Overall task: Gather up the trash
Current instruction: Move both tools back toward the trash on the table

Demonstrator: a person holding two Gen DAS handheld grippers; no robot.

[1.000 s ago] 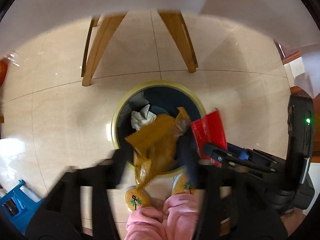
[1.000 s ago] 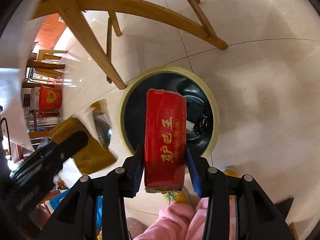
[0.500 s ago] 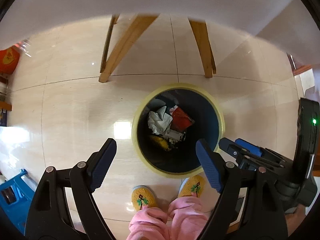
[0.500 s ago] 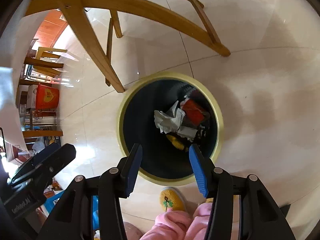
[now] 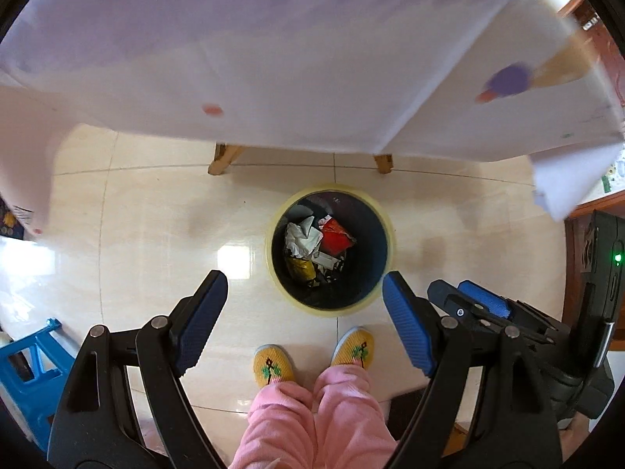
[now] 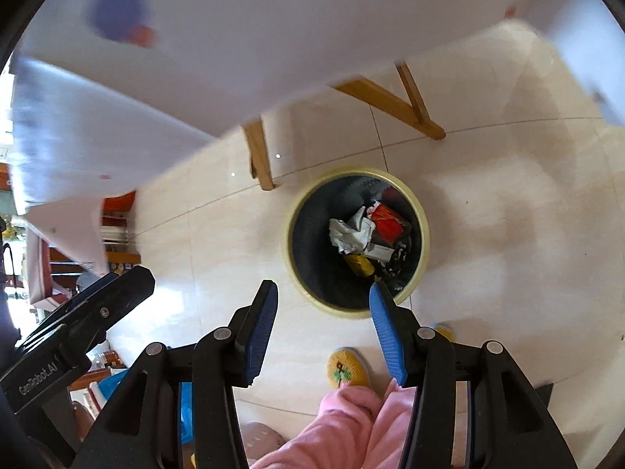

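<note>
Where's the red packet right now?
In both views the red packet lies inside the bin on the floor, beside crumpled white paper.

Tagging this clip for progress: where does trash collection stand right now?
Done: red packet, crumpled white paper and yellow wrapper lie inside the round yellow-rimmed dark bin. In hand: nothing; left gripper and right gripper are open. Left: no loose trash visible on the floor.

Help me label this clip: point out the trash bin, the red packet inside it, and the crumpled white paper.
trash bin (image 5: pixel 273 273), left wrist view, left part of its yellow rim.
red packet (image 5: pixel 336 239), left wrist view, middle of its red face.
crumpled white paper (image 6: pixel 349 232), right wrist view, centre of the wad.
</note>
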